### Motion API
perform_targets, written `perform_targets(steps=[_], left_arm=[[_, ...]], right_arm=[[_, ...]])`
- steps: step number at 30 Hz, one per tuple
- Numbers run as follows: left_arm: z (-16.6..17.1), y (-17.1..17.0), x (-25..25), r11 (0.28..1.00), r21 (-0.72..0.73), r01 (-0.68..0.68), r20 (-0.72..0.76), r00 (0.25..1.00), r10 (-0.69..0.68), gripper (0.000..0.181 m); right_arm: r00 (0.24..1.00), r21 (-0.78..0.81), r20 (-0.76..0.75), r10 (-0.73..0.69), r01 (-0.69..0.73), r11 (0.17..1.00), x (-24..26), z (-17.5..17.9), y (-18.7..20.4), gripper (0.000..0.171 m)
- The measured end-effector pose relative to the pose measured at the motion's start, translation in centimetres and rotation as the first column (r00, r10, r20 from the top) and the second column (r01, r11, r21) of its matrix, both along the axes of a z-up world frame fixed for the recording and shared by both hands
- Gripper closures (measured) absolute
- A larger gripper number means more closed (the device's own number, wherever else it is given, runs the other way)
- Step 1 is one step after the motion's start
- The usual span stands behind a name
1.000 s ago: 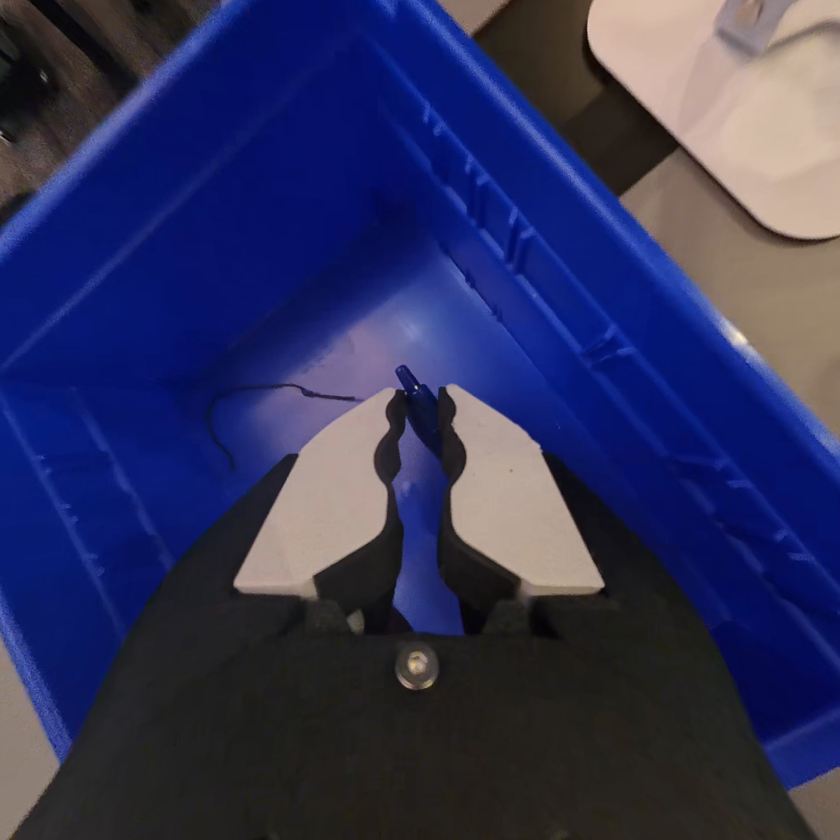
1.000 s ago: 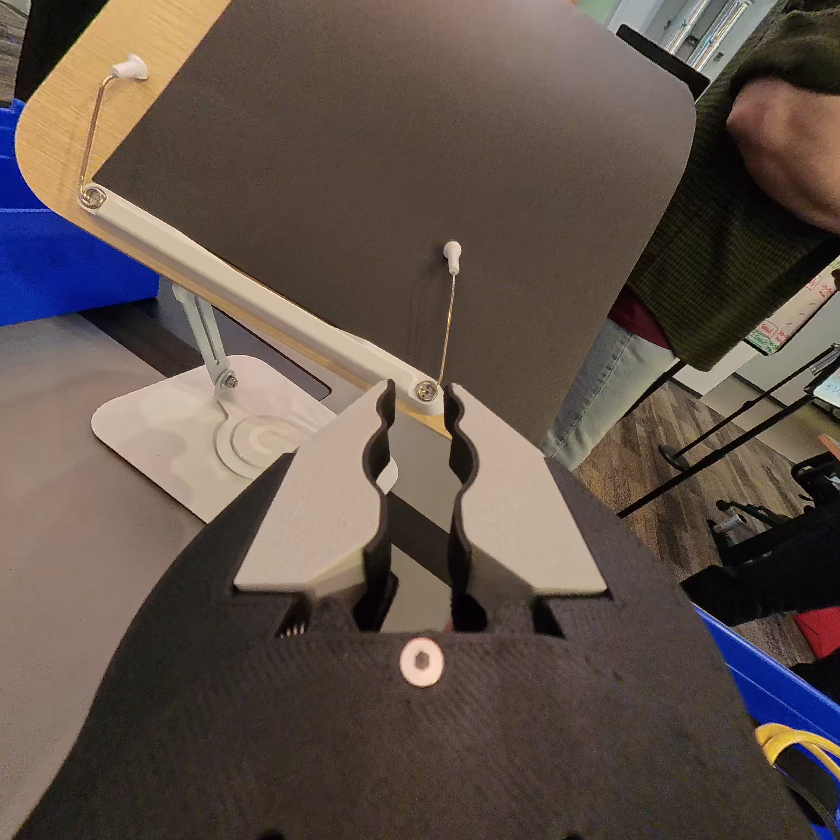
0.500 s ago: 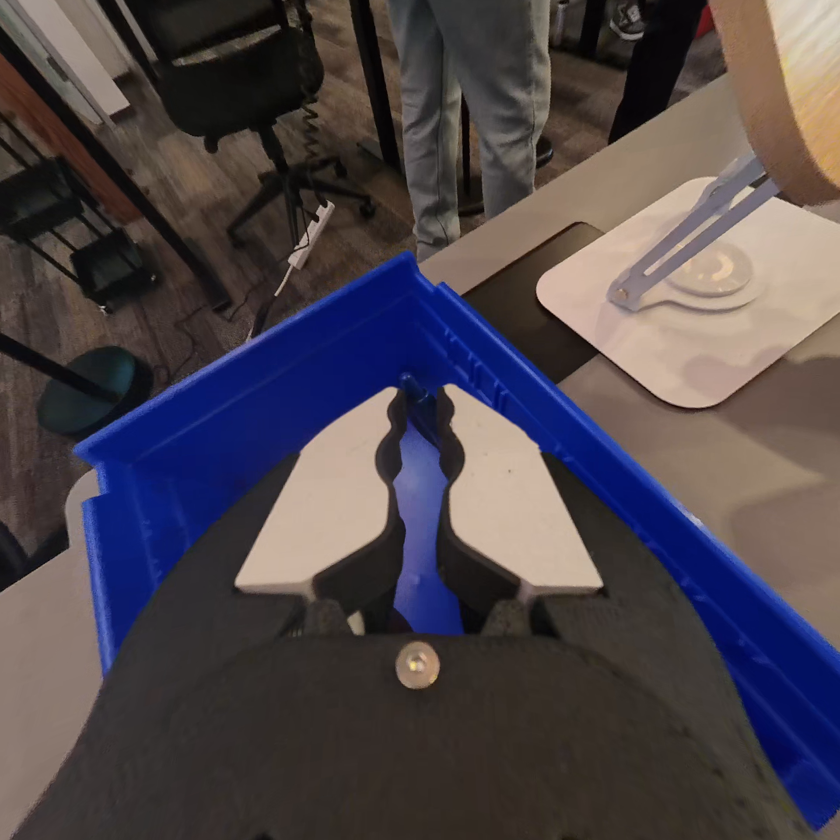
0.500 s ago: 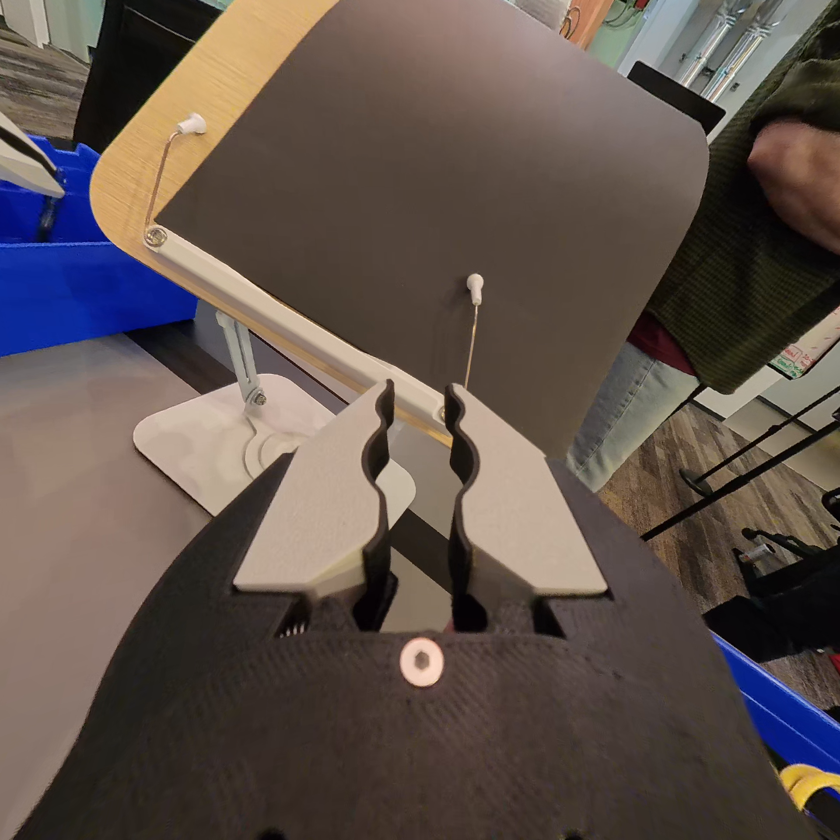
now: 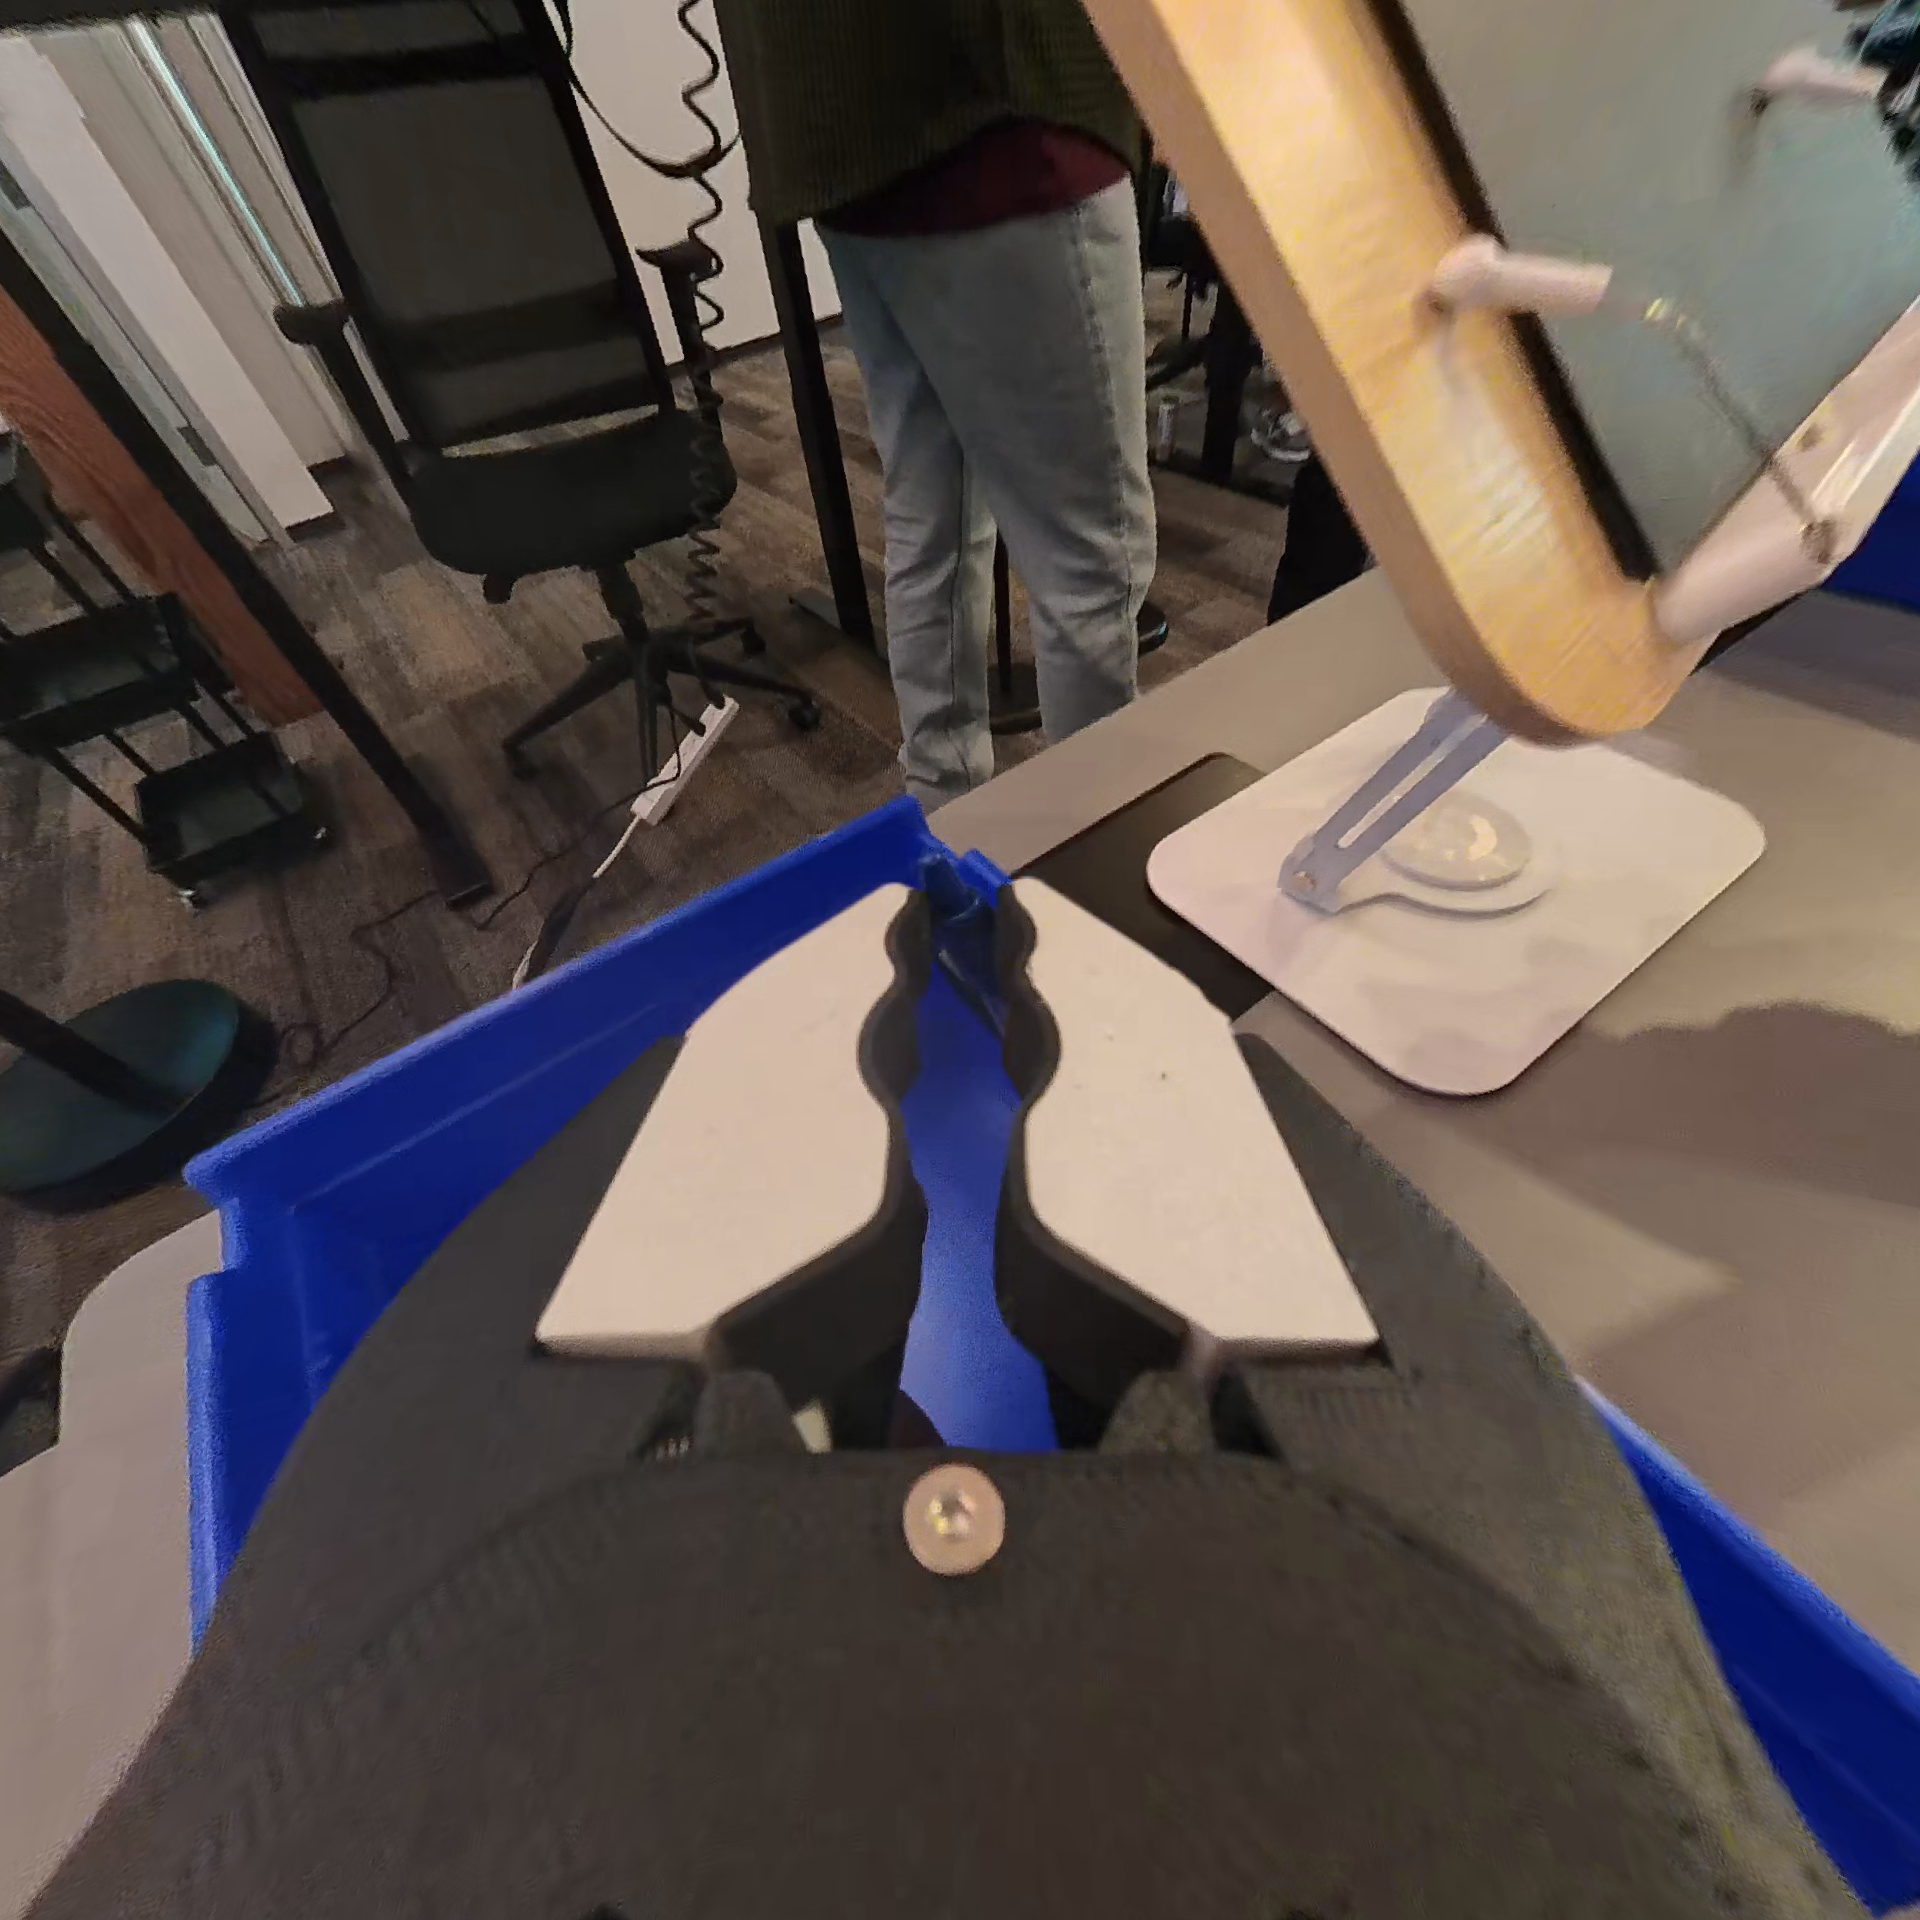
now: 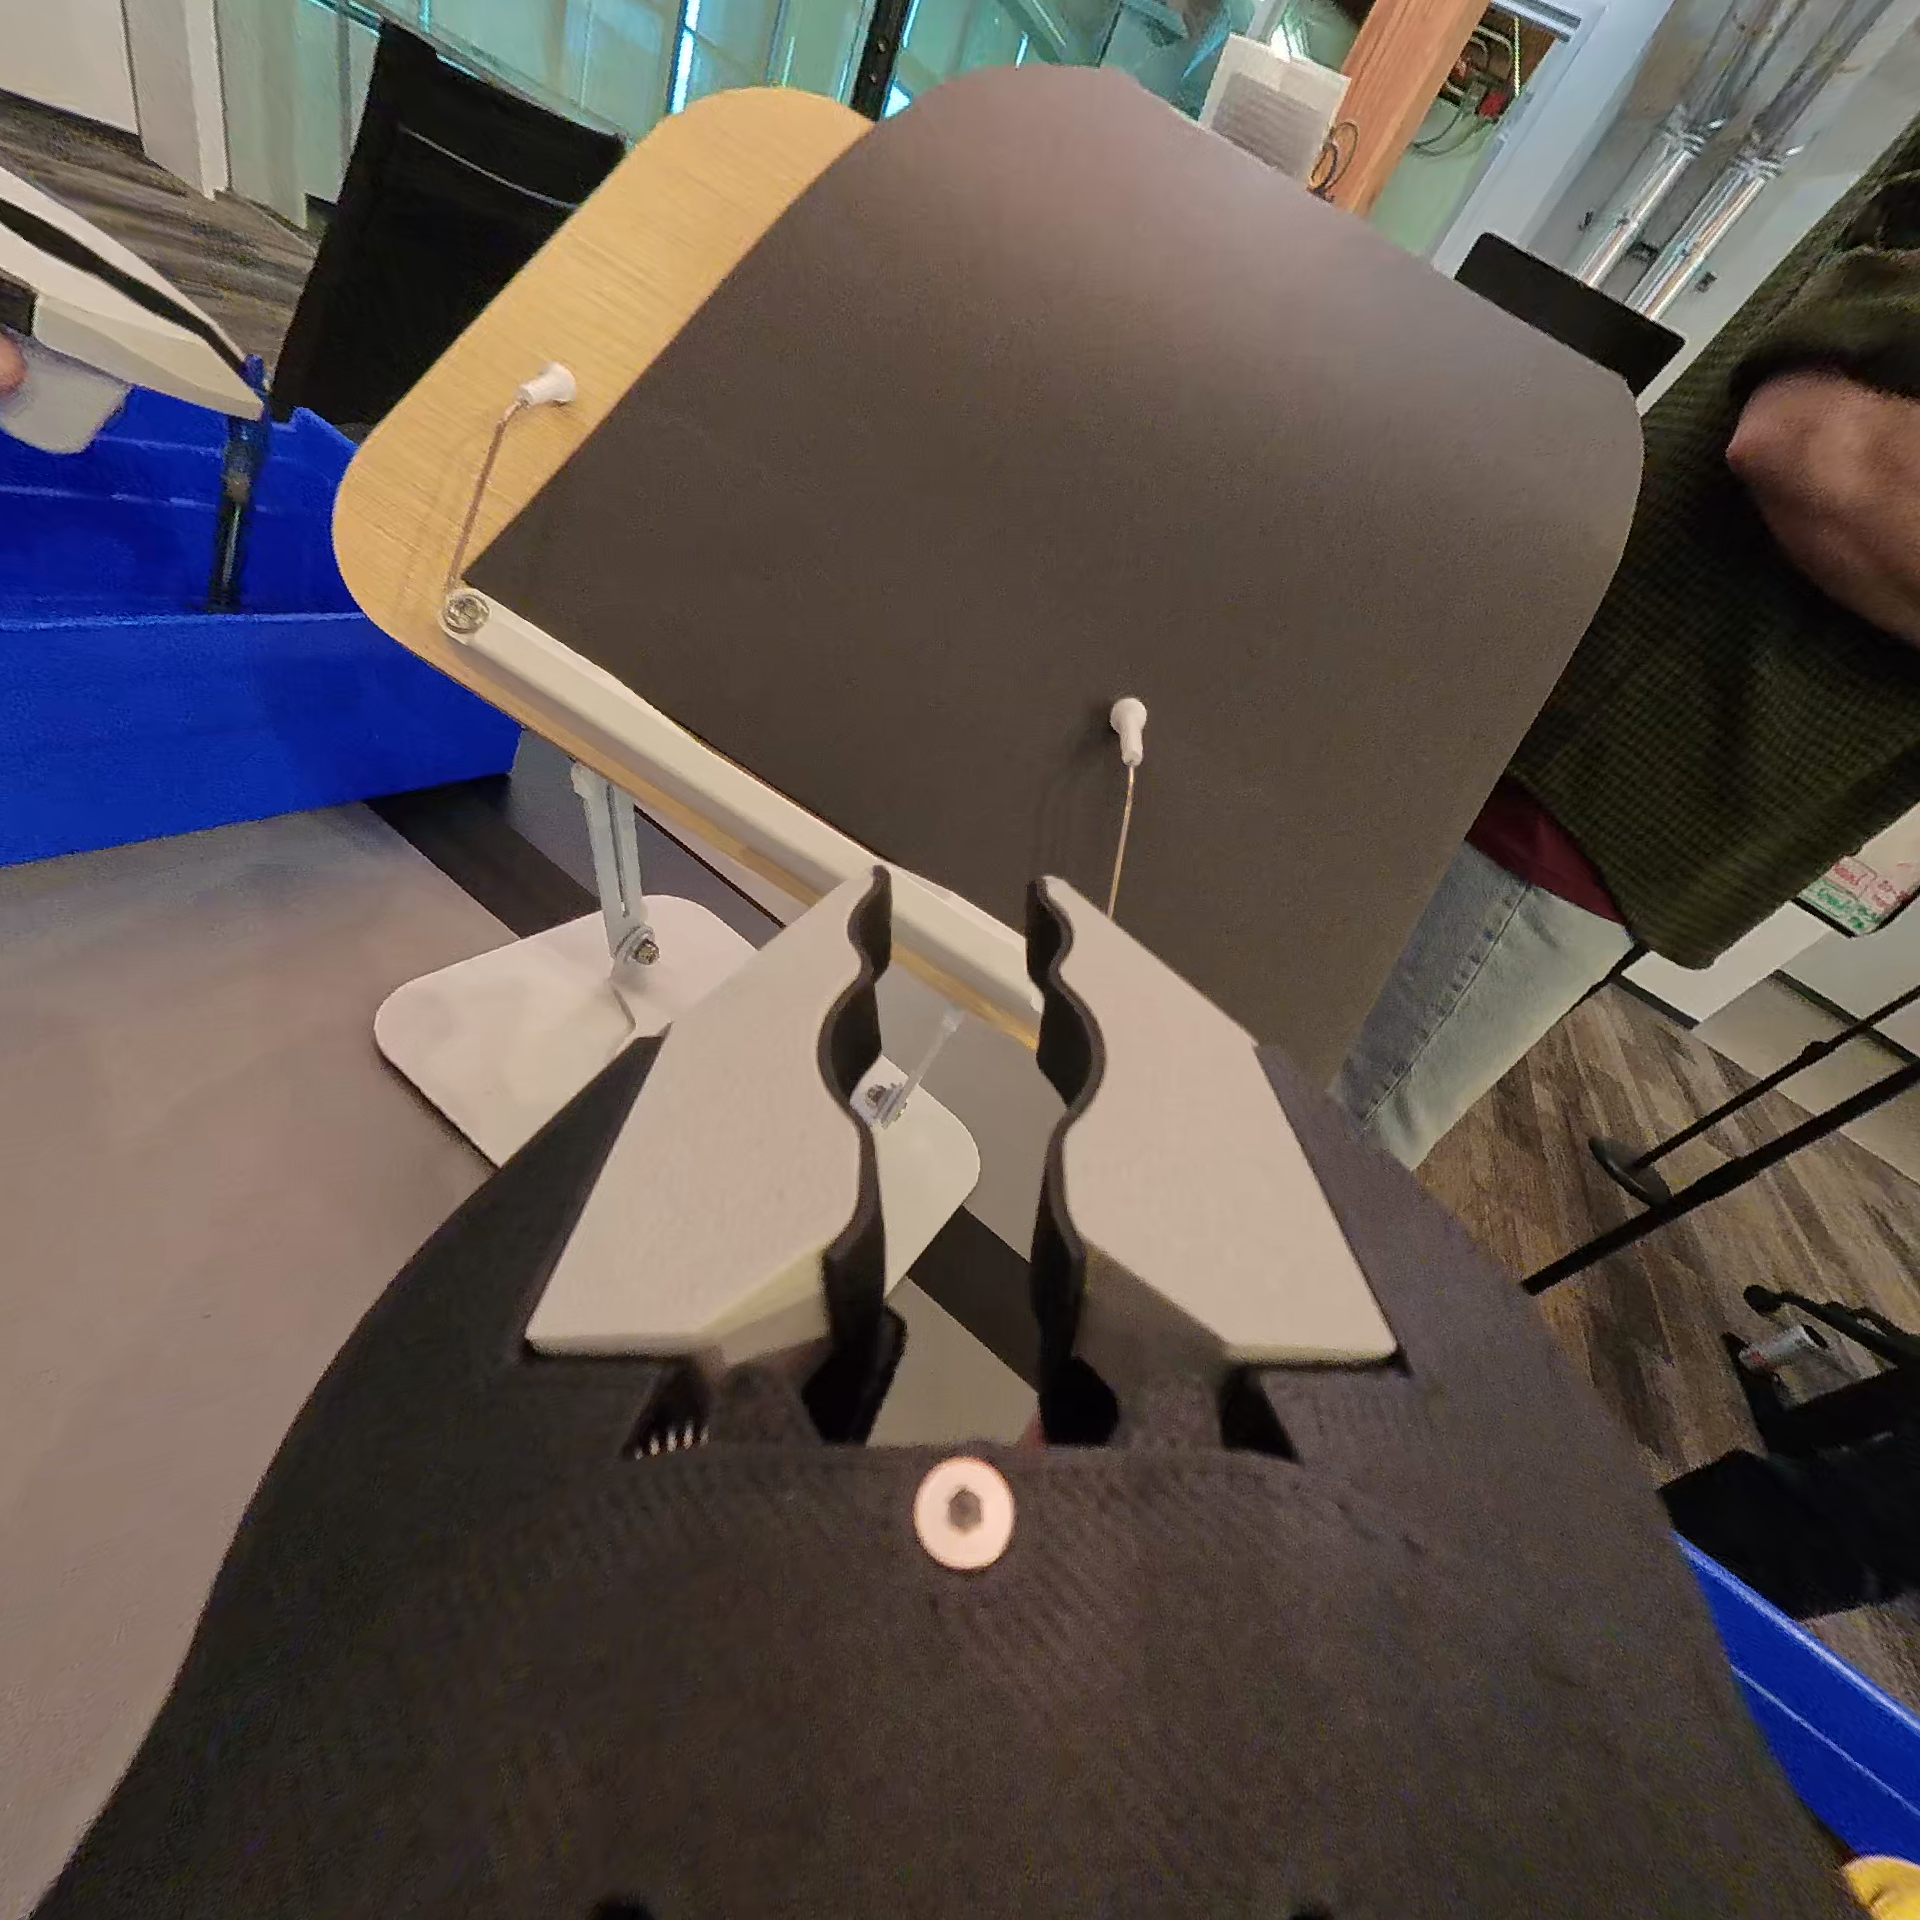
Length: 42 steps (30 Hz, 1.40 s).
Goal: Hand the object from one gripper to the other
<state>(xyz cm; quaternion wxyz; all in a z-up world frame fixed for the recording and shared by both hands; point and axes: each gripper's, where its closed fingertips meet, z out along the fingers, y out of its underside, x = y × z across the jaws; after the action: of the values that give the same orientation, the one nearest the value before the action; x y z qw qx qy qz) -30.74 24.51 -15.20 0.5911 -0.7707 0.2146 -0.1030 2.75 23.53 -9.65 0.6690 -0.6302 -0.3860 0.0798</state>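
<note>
Now the left gripper [image 5: 961, 906] is clenched on a slim dark blue pen [image 5: 961, 930], pinched right at the fingertips, its end poking out past them. It hangs over the blue bin [image 5: 499, 1081], which sits at the corner of the grey surface [image 5: 1558, 1226]. From the right wrist view that same pen [image 6: 234, 499] dangles nearly upright from the far gripper, above the bin [image 6: 187, 707] at the left edge.

The right gripper [image 6: 958, 914] is released, fingers well apart with nothing between them, and it faces the tilted book stand [image 6: 1039, 499], a dark board on a wood-coloured panel with a white base [image 5: 1455, 935] on the surface. A person in jeans [image 5: 997, 436] stands beyond the surface. No brand or lettering shows on pen, bin or stand.
</note>
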Motion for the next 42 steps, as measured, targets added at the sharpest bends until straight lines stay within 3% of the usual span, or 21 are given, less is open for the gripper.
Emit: perform_targets(steps=[9,18,23,30,35,42], left_arm=[[6.6,-2.5,1.4,0.991,0.130,0.011,0.009,1.000,-0.012,0.169],[13.7,-8.5,11.4,0.917,0.282,0.281,0.011,0.955,-0.296,0.169],[13.4,-10.8,18.6,0.840,0.271,0.471,0.051,0.864,-0.501,0.170],[12.2,-13.2,24.4,0.731,0.263,0.629,0.079,0.742,-0.666,0.170],[11.3,-13.6,25.8,0.714,0.242,0.656,0.053,0.726,-0.685,0.170],[11.6,-14.2,26.1,0.693,0.259,0.673,0.055,0.706,-0.706,0.170]], right_arm=[[0.998,0.074,-0.009,0.070,-0.069,0.995,-1.4,2.0,-2.0,0.142],[0.967,0.084,-0.028,0.252,-0.249,0.965,-4.4,3.5,-5.9,0.140],[0.900,0.017,-0.065,0.432,-0.432,0.902,-7.4,2.9,-9.3,0.140],[0.829,-0.092,-0.140,0.541,-0.555,0.827,-9.9,1.3,-11.4,0.140],[0.726,-0.182,-0.238,0.645,-0.685,0.705,-10.6,0.6,-13.5,0.143],[0.651,-0.185,-0.379,0.657,-0.749,0.636,-10.0,2.1,-14.0,0.144]])
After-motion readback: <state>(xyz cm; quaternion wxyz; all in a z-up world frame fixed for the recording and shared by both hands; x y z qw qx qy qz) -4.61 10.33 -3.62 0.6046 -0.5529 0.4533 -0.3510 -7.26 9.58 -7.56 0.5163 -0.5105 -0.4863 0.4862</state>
